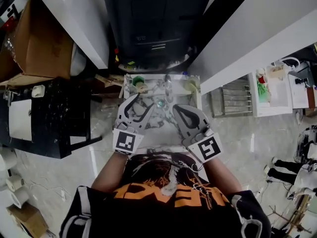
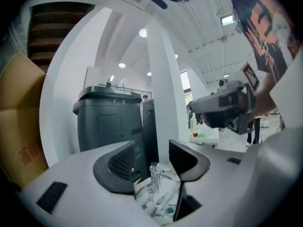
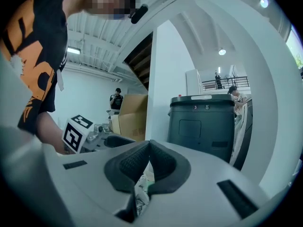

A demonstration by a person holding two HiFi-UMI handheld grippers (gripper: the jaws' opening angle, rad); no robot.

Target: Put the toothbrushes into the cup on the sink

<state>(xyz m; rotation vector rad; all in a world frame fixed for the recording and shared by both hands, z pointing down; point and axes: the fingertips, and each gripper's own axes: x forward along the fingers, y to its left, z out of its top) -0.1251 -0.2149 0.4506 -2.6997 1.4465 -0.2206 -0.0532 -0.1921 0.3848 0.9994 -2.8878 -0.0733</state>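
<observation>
**Gripper state and sink position: both grippers level over the basin**

1. Left gripper (image 2: 154,157): the two dark pads stand wide apart, and nothing is between them. Through the gap, the left gripper view shows the chrome faucet (image 2: 155,176) and, lower down, the drain (image 2: 169,211) of the marbled sink (image 2: 142,193).

2. Right gripper (image 3: 149,146): the ribbed pads are pressed together tip to tip, with nothing pinched between them. Below the closed tips, only a sliver of the marbled basin and a speck of green are visible.

3. Head view: the left gripper (image 1: 142,103) and the right gripper (image 1: 177,107) hover side by side over the near half of the sink (image 1: 130,133), apart from each other. Both point toward the faucet (image 1: 167,86).

4. Task items: a green cup (image 1: 138,81) sits at the back left corner of the sink rim. A pale object (image 1: 192,86) sits at the back right corner. The toothbrushes are too small to make out.

5. Surroundings: a dark grey bin (image 3: 203,122) stands directly behind the sink. A cardboard box (image 1: 39,43) lies to the left of the bin.
</observation>
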